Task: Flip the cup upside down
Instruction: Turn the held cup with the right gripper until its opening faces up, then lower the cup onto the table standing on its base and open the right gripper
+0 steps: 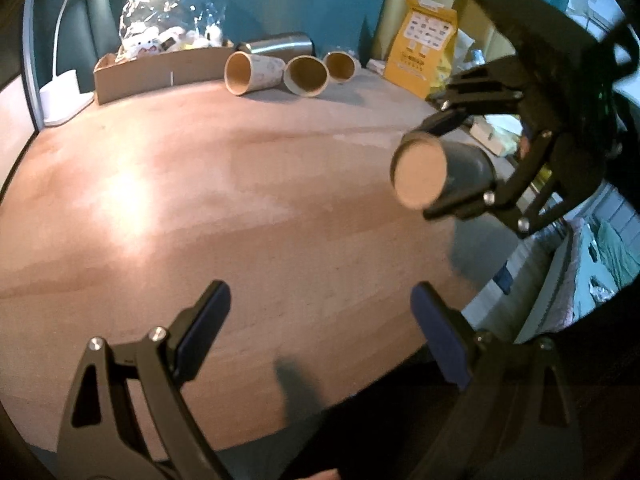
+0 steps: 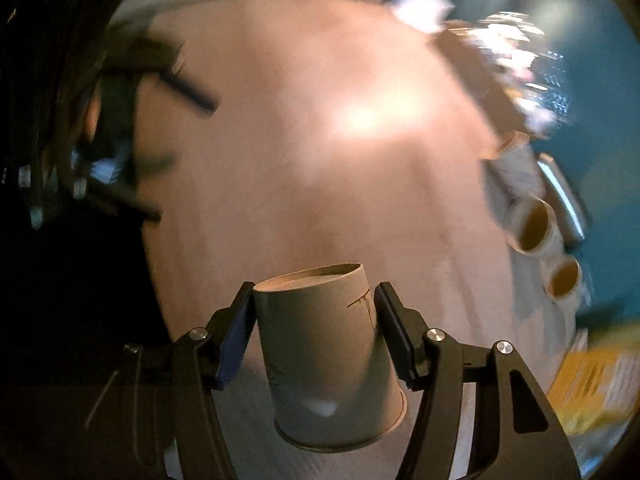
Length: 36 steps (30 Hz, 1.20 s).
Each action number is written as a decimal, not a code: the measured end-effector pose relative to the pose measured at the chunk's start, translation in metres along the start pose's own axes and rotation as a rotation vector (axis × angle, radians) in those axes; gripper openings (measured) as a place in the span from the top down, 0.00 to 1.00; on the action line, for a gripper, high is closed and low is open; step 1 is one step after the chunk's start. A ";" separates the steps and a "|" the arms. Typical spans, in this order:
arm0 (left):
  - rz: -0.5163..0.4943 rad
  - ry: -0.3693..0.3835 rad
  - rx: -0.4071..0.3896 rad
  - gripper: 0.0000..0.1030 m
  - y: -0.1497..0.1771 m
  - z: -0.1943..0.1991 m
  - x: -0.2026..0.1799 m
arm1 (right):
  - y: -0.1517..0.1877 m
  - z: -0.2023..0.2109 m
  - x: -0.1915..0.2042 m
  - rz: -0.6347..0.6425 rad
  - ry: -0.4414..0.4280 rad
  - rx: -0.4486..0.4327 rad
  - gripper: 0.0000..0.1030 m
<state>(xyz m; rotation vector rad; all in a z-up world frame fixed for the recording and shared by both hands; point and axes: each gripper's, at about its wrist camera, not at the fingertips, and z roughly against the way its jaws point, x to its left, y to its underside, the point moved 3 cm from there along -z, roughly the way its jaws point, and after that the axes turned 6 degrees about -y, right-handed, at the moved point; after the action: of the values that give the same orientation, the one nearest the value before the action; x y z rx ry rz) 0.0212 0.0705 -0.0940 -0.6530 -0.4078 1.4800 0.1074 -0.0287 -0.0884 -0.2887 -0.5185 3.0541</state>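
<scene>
My right gripper (image 2: 316, 316) is shut on a grey paper cup (image 2: 324, 352), its pads on the cup's two sides. The cup is held in the air above the table, its flat base pointing away from the camera and its wider rim toward it. In the left wrist view the same cup (image 1: 440, 172) hangs on its side at the right, base facing left, in the right gripper (image 1: 440, 168). My left gripper (image 1: 320, 316) is open and empty, low over the table's near edge.
The round wooden table (image 1: 200, 208) carries three paper cups lying on their sides (image 1: 296, 70) at the back, a steel tumbler (image 1: 280, 44), a cardboard box (image 1: 160, 72) with a plastic bag, a white lamp base (image 1: 64, 96) and a yellow bag (image 1: 424, 52).
</scene>
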 end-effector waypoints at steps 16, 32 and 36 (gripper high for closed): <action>0.063 -0.028 -0.056 0.10 -0.053 -0.020 -0.021 | 0.092 0.063 -0.041 -0.760 0.201 -0.764 0.39; 0.082 -0.026 -0.047 0.10 -0.056 -0.043 -0.050 | 0.156 0.049 -0.003 -0.898 0.377 -0.824 0.38; 0.082 -0.027 -0.050 0.10 -0.057 -0.044 -0.055 | 0.162 0.049 -0.001 -0.894 0.379 -0.815 0.38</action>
<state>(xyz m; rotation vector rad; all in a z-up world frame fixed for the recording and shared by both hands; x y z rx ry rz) 0.0890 0.0115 -0.0844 -0.6968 -0.4444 1.5622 0.0996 -0.1973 -0.0964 -0.4637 -1.3661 1.7691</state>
